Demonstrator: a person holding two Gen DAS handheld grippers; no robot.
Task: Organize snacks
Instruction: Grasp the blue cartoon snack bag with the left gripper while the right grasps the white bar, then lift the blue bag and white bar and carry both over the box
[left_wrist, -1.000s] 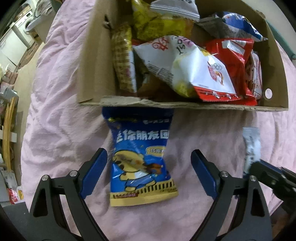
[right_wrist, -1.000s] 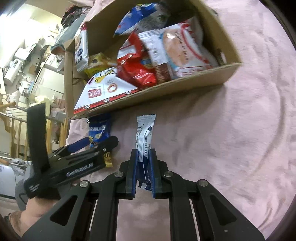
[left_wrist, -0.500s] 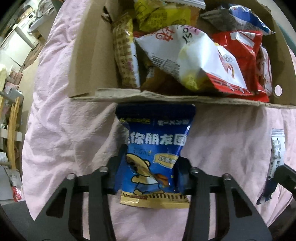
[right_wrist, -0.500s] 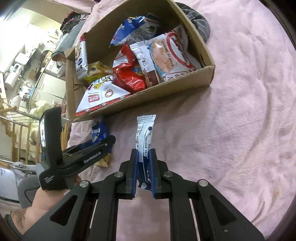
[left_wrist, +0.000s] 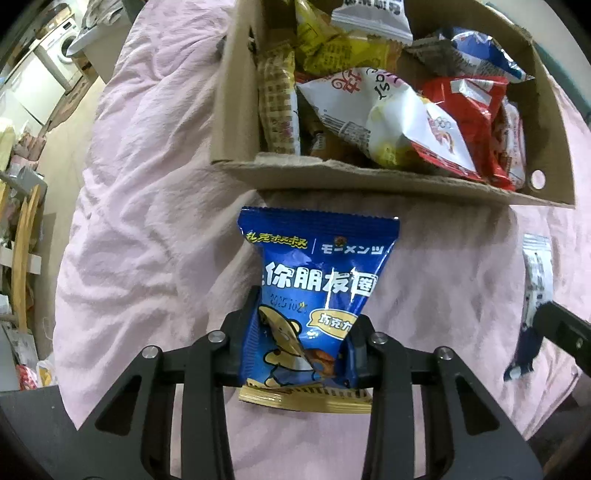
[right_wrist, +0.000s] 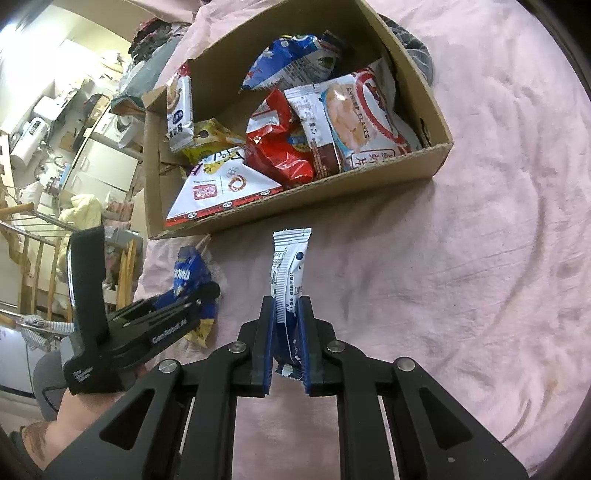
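Your left gripper (left_wrist: 301, 345) has its jaws clamped on the blue bag (left_wrist: 317, 291), your right gripper (right_wrist: 287, 332) has its pinched on the white stick pack (right_wrist: 290, 266). The snack box (right_wrist: 306, 201) sits at 12 o'clock on the pink sheet (right_wrist: 480, 277).

Blue foil snack bag with cartoon bear (left_wrist: 317, 295) upright, clamped at its lower half. Slim white-and-navy wrapper bar (right_wrist: 290, 280) upright, pinched. Open brown cardboard box of mixed snack packets (right_wrist: 306, 203) at 12 o'clock.

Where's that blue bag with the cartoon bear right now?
In the left wrist view, the blue bear bag sits pinched in the left tongs, above the pink blanket, just short of the cardboard box.
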